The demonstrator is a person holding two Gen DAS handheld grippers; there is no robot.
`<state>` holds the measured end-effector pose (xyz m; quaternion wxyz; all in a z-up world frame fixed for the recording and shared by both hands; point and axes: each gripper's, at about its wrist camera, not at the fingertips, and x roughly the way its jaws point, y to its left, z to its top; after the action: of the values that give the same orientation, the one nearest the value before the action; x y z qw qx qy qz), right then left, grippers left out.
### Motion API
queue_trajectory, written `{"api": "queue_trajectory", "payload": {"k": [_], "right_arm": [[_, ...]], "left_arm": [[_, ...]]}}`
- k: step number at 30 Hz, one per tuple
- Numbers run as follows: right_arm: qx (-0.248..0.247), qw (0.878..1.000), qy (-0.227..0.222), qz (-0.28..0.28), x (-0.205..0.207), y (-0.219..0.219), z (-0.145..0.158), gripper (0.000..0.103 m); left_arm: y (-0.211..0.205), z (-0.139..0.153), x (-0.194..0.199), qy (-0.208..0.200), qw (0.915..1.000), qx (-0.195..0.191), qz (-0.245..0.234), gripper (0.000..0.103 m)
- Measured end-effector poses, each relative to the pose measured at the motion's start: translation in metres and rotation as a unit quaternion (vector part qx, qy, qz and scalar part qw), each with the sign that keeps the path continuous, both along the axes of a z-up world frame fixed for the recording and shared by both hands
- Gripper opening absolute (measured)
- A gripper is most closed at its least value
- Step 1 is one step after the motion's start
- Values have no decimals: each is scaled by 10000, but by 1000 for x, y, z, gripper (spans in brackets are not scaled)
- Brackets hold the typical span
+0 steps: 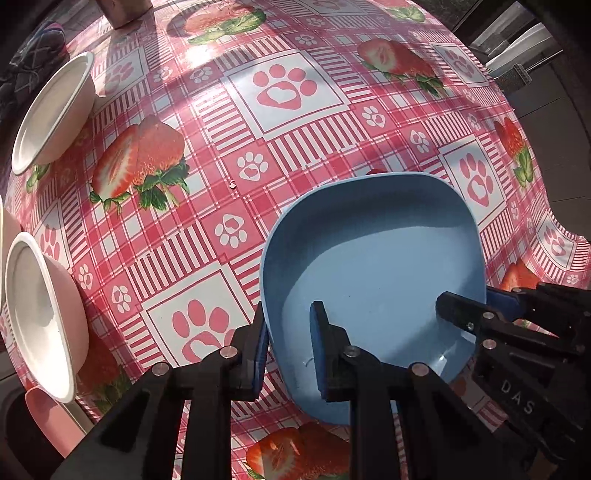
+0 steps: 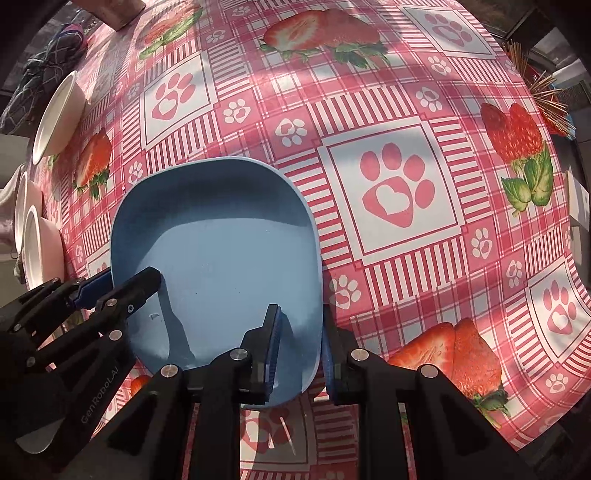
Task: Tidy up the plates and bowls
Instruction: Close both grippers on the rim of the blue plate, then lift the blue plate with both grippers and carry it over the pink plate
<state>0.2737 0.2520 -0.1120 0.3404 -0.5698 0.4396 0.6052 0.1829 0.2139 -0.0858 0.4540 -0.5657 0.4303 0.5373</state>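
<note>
table covered in glossy pink-red plaid tablecloth (image 1: 295,155), printed with strawberries and paw prints. strong light, bright glare patch on cloth near far edge, hard shadows all over. dark patterned fabric (image 1: 37,48) bunched at far left edge. brownish object (image 1: 123,11) at far end, cut off by frame, can't tell what. beyond right edge: bunch of thin wooden sticks (image 2: 546,92), white box-like thing (image 2: 578,203), greyish floor (image 1: 554,110) past table, white furniture piece (image 1: 524,44), blurry.

Blue squarish bowl (image 1: 373,266) upright (empty) on the checked cloth; three white bowls (image 1: 51,110) (image 1: 40,325) (image 2: 22,206) stand well apart along its left edge.
</note>
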Motion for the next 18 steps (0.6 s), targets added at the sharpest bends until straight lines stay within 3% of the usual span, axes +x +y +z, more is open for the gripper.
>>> {"api": "queue_trajectory", "payload": {"k": [5, 18], "right_arm": [[-144, 9995, -44, 266, -20, -39, -3, 23], [-365, 9944, 21, 990, -90, -116, -9, 23]], "left_arm": [[-43, 0, -18, 80, 9998, -145, -57, 22], [-139, -3, -81, 162, 9979, -323, 541, 23]]}}
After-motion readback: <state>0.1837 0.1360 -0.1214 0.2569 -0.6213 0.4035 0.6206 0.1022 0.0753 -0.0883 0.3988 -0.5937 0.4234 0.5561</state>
